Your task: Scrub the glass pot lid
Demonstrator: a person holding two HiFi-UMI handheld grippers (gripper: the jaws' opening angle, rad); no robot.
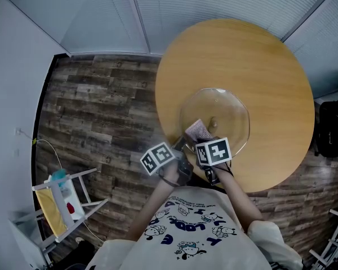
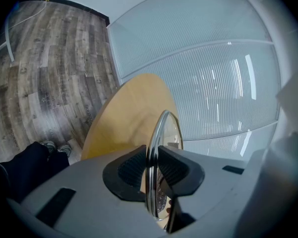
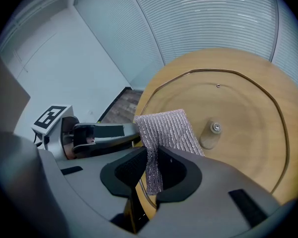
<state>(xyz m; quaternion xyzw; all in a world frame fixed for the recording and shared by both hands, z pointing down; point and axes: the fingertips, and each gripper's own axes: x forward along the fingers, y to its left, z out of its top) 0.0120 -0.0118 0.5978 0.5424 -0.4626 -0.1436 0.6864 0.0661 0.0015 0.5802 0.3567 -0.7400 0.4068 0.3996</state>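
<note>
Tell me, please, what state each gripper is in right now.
Left gripper: shut on the rim of the glass pot lid.
Right gripper: shut on the silvery scrubbing cloth.

A round, light-wood surface (image 1: 259, 66) stands on a floor (image 1: 101, 111) of grey-brown planks. Beyond it, on the far side, run pale ribbed wall panels (image 1: 214, 4). At the near left, close to a plain pale wall, is a small white rack (image 1: 79, 191) with a yellow cloth (image 1: 49, 210) hanging on it. A thin white cable (image 1: 48, 144) trails over the floor nearby. To the right of the surface stands a black object (image 1: 328, 129), too dark to identify.
</note>
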